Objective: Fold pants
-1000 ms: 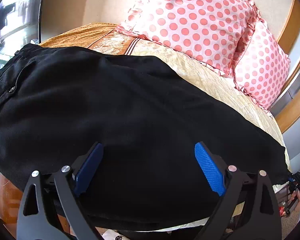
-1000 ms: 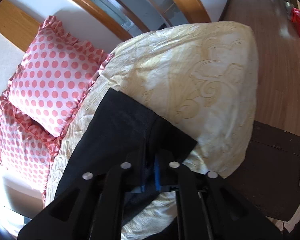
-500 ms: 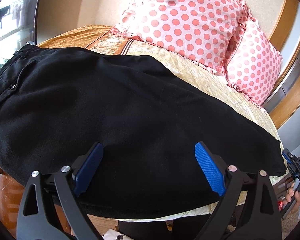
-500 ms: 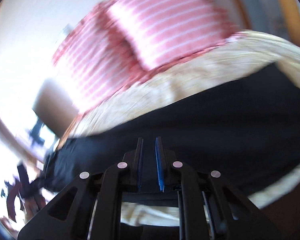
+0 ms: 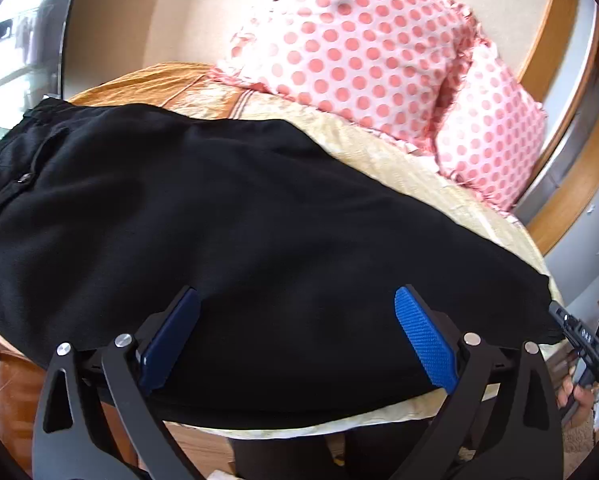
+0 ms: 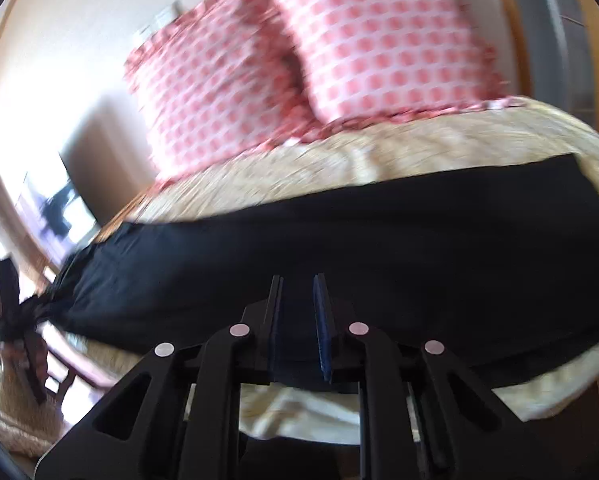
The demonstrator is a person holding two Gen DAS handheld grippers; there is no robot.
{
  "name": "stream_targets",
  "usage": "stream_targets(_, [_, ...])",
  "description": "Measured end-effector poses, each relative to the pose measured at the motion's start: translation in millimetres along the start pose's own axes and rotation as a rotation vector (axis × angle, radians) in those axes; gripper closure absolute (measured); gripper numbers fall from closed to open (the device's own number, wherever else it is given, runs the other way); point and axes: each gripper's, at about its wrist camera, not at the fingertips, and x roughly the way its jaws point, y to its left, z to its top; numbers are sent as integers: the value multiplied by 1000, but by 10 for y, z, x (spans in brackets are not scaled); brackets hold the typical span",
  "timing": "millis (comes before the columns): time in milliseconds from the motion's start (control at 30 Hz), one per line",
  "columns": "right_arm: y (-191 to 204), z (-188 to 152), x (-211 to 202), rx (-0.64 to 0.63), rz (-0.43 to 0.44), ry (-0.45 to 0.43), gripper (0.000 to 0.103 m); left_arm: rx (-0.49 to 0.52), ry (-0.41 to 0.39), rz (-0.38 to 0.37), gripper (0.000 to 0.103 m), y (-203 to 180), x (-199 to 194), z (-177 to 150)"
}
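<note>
Left wrist view: black fabric pants (image 5: pixel 235 240) lie flat across a cream patterned bedspread (image 5: pixel 411 168); the left gripper (image 5: pixel 297 338), blue pads spread wide, hovers above them. Right wrist view, blurred: the right gripper (image 6: pixel 299 320), pads slightly parted and empty, faces the pants.

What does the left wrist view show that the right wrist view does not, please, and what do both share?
Only the left wrist view shows the pants' button near the waist end, the orange bedspread section, and the left gripper wide open above the cloth. Only the right wrist view shows the right gripper, its fingers close together with a narrow gap, though blur hides whether they pinch cloth. Both show the black pants laid flat, the cream bedspread and two polka-dot pillows.
</note>
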Motion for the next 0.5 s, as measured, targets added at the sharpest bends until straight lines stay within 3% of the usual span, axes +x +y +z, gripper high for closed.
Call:
stream_targets(33, [-223,63,-132,67,-80,-46,62,-3,-8,-13,4,-10,-6,-5])
stream_targets(67, [-416,110,-235,127,-142,-79,55,-6,-16,-23,4,-17,-7,-6])
stream_targets(133, [-758,230,-391,215,-202,-104,55,-10,-19,-42,3,-36,14,4])
stream_targets(233, [-626,444,-318,118,-158,-51,55,-8,-8,-34,3,-66,64,28])
stream_targets(367, [258,555,151,-78,120,80,55,11,-12,-5,3,-112,83,2])
stream_targets(400, [552,557,371,-125,227,146,55,21,-13,7,3,-124,85,-15])
stream_targets(500, [1266,465,837,-200,431,300,55,58,-19,43,3,-143,83,-66])
